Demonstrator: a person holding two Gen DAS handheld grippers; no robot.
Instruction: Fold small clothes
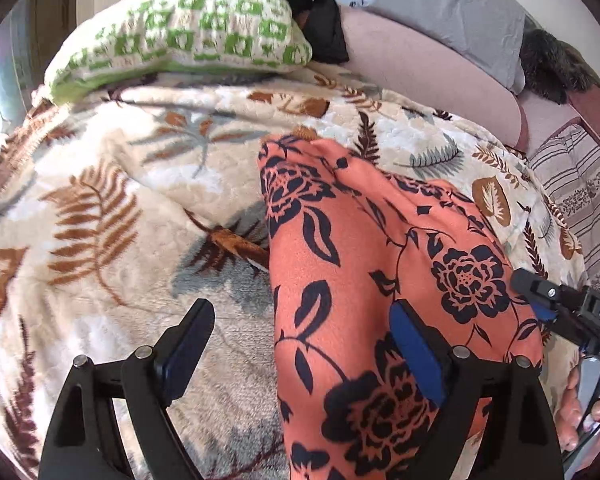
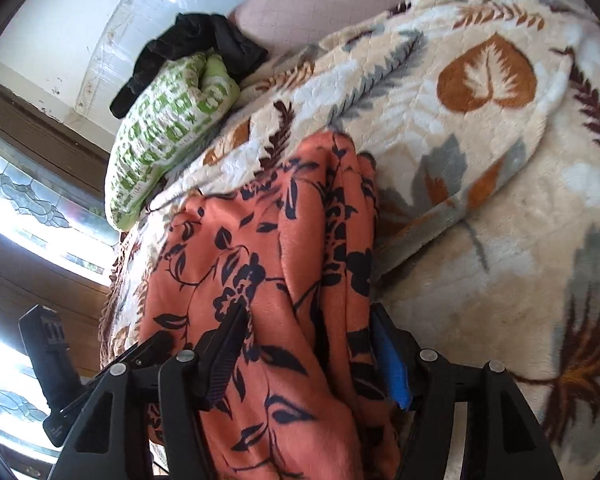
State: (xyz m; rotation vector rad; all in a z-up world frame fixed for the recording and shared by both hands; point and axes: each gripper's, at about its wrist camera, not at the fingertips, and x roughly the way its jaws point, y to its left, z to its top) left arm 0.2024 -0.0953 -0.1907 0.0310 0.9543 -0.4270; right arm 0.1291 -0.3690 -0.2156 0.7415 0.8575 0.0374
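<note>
Two grippers hovered over one orange garment [image 1: 380,280] printed with black flowers, which lay in a long, loosely folded strip on a cream blanket [image 1: 120,220] patterned with brown and grey leaves. The left gripper [image 1: 304,344] stood with its jaws wide apart: its blue-padded right finger [image 1: 416,352] rested over the cloth, while its left finger sat above bare blanket just beside the garment's edge, and nothing was pinched between them. The right gripper [image 2: 312,344] was spread to a middling width, with bunched orange fabric lying between its fingers; whether the pads actually pressed on the cloth could not be told for certain, though they looked slack against it. In the left wrist view the right gripper's black tip reached in from the right edge over the garment's far side, with a hand [image 1: 584,412] partly visible below it. At the head of the blanket sat a green-and-white pillow [image 1: 180,36] with a dark piece of clothing [image 1: 320,12] heaped just behind it. A grey pillow [image 1: 460,12] lay further right, against a pink surface.
</note>
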